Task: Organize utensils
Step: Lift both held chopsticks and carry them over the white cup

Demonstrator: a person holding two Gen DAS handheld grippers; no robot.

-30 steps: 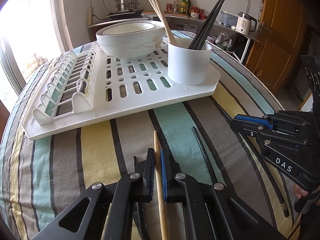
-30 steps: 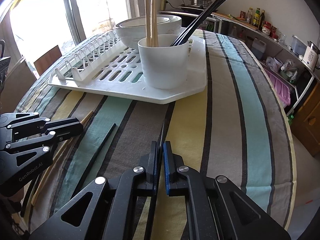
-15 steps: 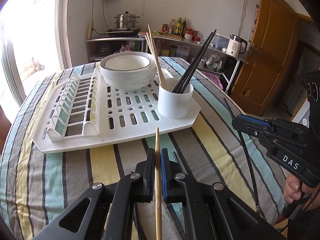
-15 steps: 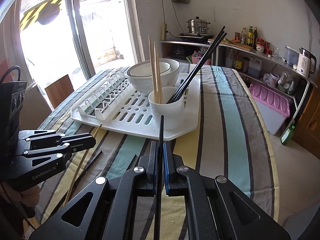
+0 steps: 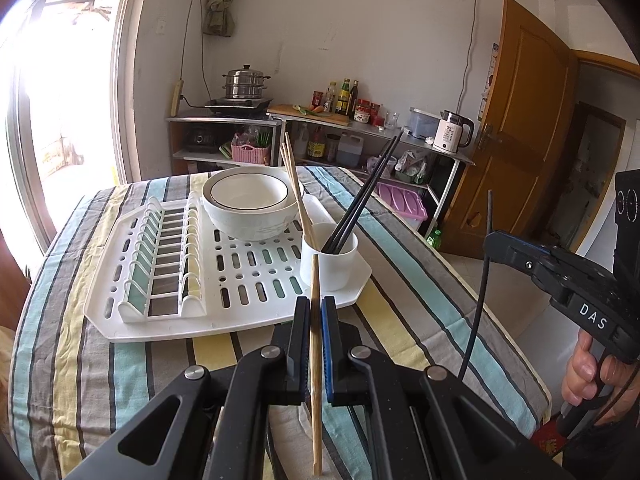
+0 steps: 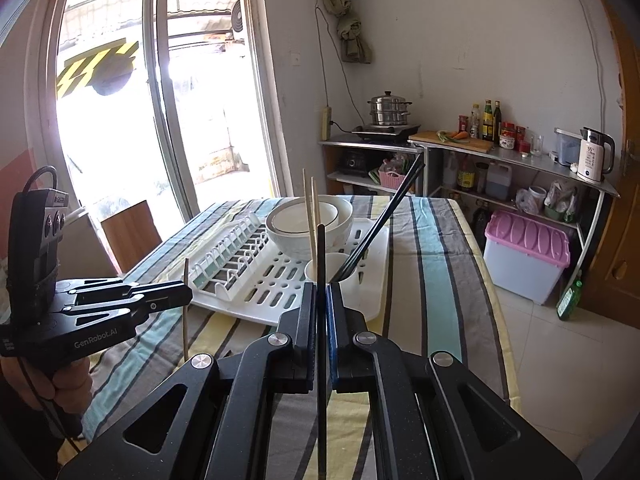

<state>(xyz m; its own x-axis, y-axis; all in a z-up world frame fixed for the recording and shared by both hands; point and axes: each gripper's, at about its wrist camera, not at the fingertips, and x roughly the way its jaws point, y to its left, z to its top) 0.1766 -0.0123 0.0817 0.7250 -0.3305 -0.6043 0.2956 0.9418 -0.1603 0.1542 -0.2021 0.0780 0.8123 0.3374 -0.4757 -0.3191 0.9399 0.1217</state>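
Left wrist view: your left claw (image 5: 316, 320) clenches a wooden chopstick (image 5: 315, 360), right claw (image 6: 320, 300) a black chopstick (image 6: 321, 340); both remain to drop into the half-filled cup (image 5: 332, 270).

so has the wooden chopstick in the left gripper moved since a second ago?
Yes. The wooden chopstick has lifted off the striped tablecloth; its tip now overlaps the white cup.

Matt wooden chopstick (image 5: 315, 360), glossy white ceramic bowl (image 5: 250, 216), smooth plastic drying rack (image 5: 224, 280), striped woven tablecloth (image 5: 80, 360)
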